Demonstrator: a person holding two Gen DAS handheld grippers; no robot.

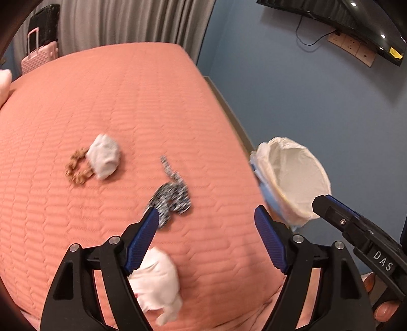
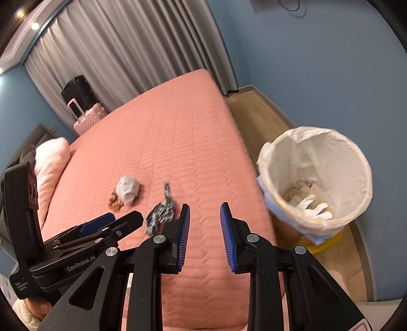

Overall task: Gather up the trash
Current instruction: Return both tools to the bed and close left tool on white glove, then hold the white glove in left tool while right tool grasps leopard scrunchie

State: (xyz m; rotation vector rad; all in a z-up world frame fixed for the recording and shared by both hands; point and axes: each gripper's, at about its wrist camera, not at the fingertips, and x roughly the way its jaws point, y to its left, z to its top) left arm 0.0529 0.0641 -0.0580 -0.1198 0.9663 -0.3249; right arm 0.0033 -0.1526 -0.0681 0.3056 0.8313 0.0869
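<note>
On the salmon quilted bed lie a crumpled white tissue touching a brown scrunchie, a black-and-white patterned cloth, and a second white tissue wad close under my left finger. My left gripper hangs open above the bed, nothing between its pads. A bin with a white liner stands beside the bed's right edge. In the right wrist view the bin holds crumpled trash. My right gripper stands open with a narrow, empty gap over the bed edge. The left gripper is beside it.
A pink suitcase and a black one stand by the grey curtain behind the bed. A pale pillow lies at the bed's left. Wooden floor runs between bed and blue wall. A wall screen hangs above sockets.
</note>
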